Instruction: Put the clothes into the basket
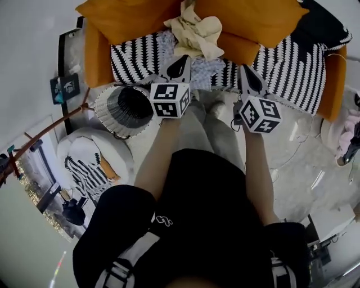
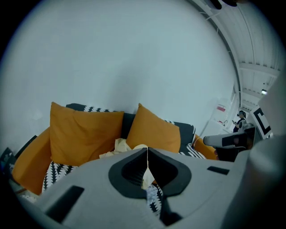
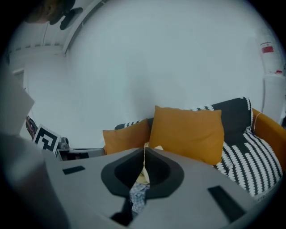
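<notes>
A crumpled cream garment (image 1: 194, 28) lies on the sofa seat (image 1: 292, 67) between the orange cushions, and a pale patterned garment (image 1: 203, 71) lies just in front of it. The round striped basket (image 1: 125, 107) stands on the floor at the left, beside the sofa. My left gripper (image 1: 181, 64) is shut and empty, pointing at the patterned garment. My right gripper (image 1: 246, 76) is also shut and empty, over the seat's front edge. In the left gripper view the cream garment (image 2: 117, 147) shows past the shut left gripper (image 2: 147, 151). In the right gripper view the patterned garment (image 3: 138, 193) shows below the shut right gripper (image 3: 144, 148).
Orange cushions (image 1: 126, 17) line the sofa back. A white seat with a striped cushion (image 1: 84, 163) sits on the floor at the left, below the basket. The person's feet (image 1: 216, 107) stand between the grippers. Pink cloth (image 1: 350, 124) lies at the far right.
</notes>
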Tool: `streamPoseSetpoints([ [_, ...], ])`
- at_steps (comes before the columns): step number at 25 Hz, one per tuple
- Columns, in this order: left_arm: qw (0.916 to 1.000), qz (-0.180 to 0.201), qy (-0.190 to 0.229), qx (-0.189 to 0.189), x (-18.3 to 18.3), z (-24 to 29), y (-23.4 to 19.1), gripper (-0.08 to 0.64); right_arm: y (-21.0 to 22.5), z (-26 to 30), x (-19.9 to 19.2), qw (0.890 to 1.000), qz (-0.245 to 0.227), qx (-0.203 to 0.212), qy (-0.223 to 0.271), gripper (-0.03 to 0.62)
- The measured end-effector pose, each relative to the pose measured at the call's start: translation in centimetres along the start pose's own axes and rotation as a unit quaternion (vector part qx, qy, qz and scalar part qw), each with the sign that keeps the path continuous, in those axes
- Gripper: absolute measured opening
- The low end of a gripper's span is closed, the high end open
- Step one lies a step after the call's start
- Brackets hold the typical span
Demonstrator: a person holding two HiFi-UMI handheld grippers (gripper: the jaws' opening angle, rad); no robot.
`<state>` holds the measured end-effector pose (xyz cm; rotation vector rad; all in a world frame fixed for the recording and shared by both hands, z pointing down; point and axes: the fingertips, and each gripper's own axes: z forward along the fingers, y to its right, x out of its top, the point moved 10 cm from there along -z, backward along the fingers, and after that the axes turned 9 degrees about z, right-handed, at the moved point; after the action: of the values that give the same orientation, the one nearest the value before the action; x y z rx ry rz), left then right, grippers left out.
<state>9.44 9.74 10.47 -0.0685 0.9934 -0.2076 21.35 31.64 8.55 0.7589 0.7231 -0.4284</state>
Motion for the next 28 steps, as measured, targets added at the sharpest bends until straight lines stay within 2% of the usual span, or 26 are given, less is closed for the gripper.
streamPoseSetpoints([
  [5,0.9997,-0.019,-0.007,0.014,-4.2,3.7,-3.8,0.009,0.1,4.9,-3.8,0.998,-0.024,0.004,-0.052,0.012],
  [8,0.9991,-0.033,-0.012,0.023,-7.0,6.1,-6.1,0.009,0.9,8.1,-6.0,0.995,-0.06,0.001,-0.077,0.012],
  [13,0.9991,-0.037,-0.017,0.008,-10.2,9.8,-7.7,0.009,2.5,11.7,-7.7,0.992,-0.069,0.004,-0.102,0.014],
  [16,0.9989,-0.042,-0.019,0.01,-11.6,11.8,-8.1,0.009,4.0,14.2,-8.2,0.989,-0.093,0.011,-0.116,0.018],
  [17,0.9992,-0.036,-0.019,0.005,-11.8,12.7,-8.4,0.011,4.5,15.2,-8.2,0.989,-0.096,0.009,-0.116,0.056],
  [18,0.9994,-0.028,-0.021,-0.003,-11.9,13.4,-8.8,0.012,4.9,16.2,-8.2,0.988,-0.097,0.007,-0.117,0.165],
  [19,0.9994,-0.019,-0.026,-0.011,-12.1,14.2,-9.2,0.065,5.3,17.2,-8.3,0.988,-0.097,0.006,-0.12,0.225],
  [20,0.9993,-0.011,-0.032,-0.016,-12.3,14.9,-9.6,0.19,5.6,18.3,-8.5,0.987,-0.098,0.005,-0.123,0.236],
  [24,0.998,0.024,-0.054,-0.022,-13.5,17.5,-11.4,0.261,6.7,22.2,-8.4,0.985,-0.114,0.002,-0.128,0.259],
  [28,0.9967,0.04,-0.056,-0.043,-13.9,20.7,-13.6,0.298,6.8,25.5,-7.9,0.984,-0.135,-0.002,-0.115,0.268],
])
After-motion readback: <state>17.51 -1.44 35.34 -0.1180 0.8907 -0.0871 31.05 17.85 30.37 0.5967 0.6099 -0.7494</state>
